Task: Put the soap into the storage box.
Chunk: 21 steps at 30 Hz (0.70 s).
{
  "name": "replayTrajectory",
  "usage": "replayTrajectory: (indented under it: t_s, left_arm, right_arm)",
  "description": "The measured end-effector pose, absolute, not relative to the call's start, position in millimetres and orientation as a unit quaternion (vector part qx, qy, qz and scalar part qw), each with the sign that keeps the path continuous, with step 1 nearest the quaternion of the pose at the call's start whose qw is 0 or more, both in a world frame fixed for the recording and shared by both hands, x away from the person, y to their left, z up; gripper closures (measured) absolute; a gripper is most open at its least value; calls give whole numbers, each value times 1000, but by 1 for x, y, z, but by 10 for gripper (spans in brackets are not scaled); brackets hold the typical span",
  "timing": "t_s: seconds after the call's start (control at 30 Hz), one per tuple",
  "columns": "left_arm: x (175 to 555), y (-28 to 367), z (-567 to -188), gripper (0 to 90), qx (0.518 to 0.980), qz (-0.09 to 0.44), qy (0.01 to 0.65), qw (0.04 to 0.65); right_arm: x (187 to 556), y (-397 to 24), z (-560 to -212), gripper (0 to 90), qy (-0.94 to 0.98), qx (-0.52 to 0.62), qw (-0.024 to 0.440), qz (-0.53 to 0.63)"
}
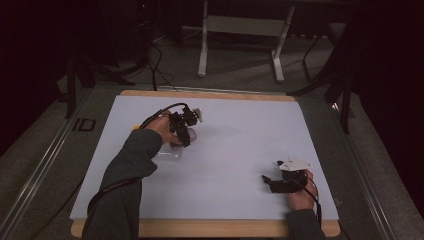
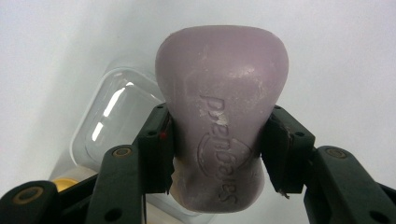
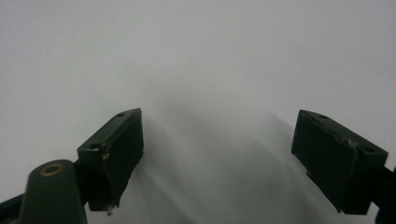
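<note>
White counter (image 1: 240, 150) lying under both tongs. Clear plastic dish (image 2: 112, 116) sitting just below and behind the left tongs (image 2: 217, 144), a yellow piece (image 2: 65, 184) beside it. Left tongs are clamping a lilac soap bar (image 2: 222, 116) across its waist, long axis running straight out along the jaws, hanging over the dish. Right tongs (image 3: 217, 158) are resting well apart, jaws gaping wide, holding nothing; left hand is nearer the dish.

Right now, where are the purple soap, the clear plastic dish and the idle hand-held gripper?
purple soap (image 2: 219, 116), left gripper view, on its embossed face.
clear plastic dish (image 2: 112, 116), left gripper view, on its transparent wall.
right hand-held gripper (image 1: 272, 180), high view, between its jaw tips.
</note>
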<state>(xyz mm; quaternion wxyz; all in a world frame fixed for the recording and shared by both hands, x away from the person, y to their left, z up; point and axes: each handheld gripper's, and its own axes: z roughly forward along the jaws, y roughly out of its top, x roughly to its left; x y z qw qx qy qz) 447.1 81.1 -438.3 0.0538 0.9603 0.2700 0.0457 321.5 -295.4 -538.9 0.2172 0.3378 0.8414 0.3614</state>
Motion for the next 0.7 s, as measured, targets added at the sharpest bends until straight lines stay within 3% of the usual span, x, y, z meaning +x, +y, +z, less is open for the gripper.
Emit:
replayTrajectory:
  t_s: [0.7]
  left_arm:
    - [449,103,-437,498,954,42,292,51]
  right_arm:
    - [321,-295,-539,164,842,338,218,360]
